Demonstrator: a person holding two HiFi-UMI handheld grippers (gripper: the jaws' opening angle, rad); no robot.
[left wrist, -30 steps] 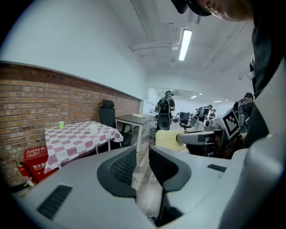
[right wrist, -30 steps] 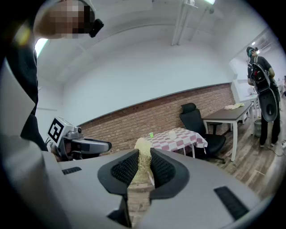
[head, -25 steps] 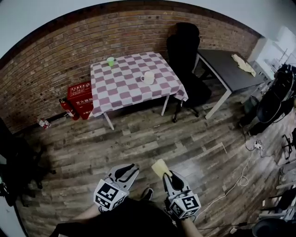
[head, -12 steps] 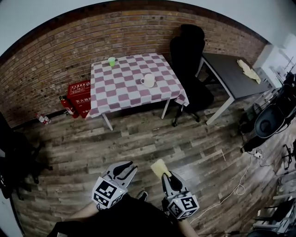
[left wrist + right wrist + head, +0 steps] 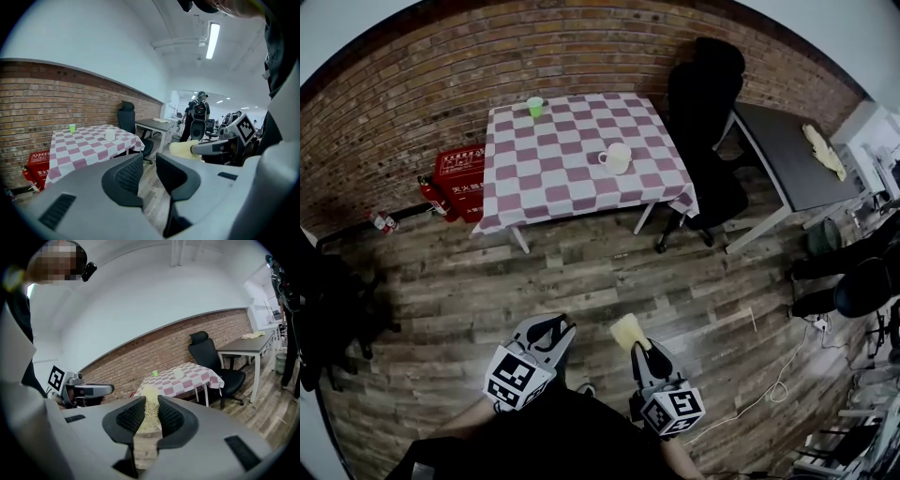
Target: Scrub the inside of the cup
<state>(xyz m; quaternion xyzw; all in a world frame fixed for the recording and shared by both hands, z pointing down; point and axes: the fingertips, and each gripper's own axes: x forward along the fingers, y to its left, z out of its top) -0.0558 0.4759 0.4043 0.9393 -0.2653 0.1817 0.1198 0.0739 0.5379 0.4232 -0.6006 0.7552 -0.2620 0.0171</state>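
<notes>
A white cup (image 5: 618, 157) with a handle stands on the pink-checkered table (image 5: 553, 178), far ahead of both grippers. It also shows small in the left gripper view, cup (image 5: 110, 135), and in the right gripper view, cup (image 5: 178, 374). Low over the wooden floor, my right gripper (image 5: 639, 352) is shut on a yellow scrub sponge (image 5: 627, 331); the sponge (image 5: 149, 404) sits squeezed between its pads. My left gripper (image 5: 546, 330) is beside it, open, with nothing between its fingers (image 5: 129, 174).
A small green cup (image 5: 535, 106) stands at the table's far corner. A black office chair (image 5: 705, 112) and a dark desk (image 5: 787, 155) with a yellow cloth are to the right. Red crates (image 5: 459, 183) and fire extinguishers stand by the brick wall. Cables (image 5: 769, 375) lie on the floor.
The table and cup have drawn nearer and larger in the head view as the person steps toward them. Both grippers keep their pose, with the sponge still held.
</notes>
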